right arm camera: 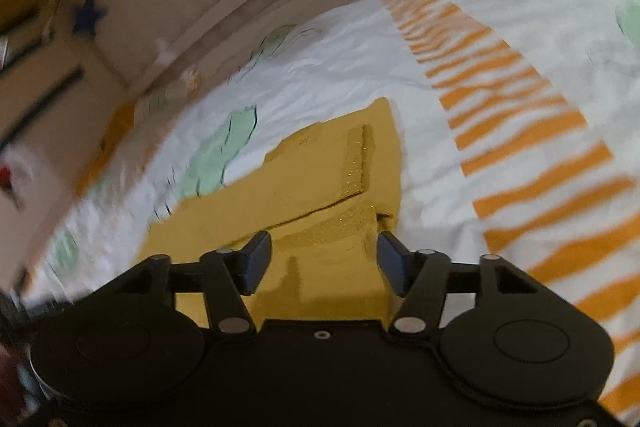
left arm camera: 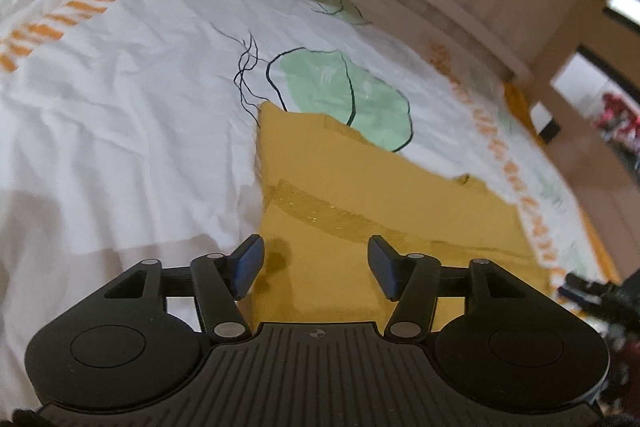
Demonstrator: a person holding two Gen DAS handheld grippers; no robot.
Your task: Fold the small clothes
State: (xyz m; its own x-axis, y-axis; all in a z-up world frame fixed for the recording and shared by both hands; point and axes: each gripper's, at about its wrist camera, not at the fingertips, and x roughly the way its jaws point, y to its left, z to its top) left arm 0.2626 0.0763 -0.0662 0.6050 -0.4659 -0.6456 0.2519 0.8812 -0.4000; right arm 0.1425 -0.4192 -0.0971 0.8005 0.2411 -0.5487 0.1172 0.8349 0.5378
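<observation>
**Soft yellow garment, both jaws spread**

Here, from the left wrist, my left hand-held gripper hangs released, jaws wide apart, over the near part of the yellow garment, which lies flat on the printed bedsheet.

From the right wrist, my right hand-held gripper is likewise released above the garment's layered edge. I judge the cloth light and limp; I'd pinch a corner or its glittery band.

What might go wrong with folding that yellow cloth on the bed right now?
Both the left gripper and right gripper hang open over the mustard-yellow folded garment, so closing could also pinch the wrinkled white leaf-print bedsheet. The loose flap with the shiny gold band may slip open.
</observation>
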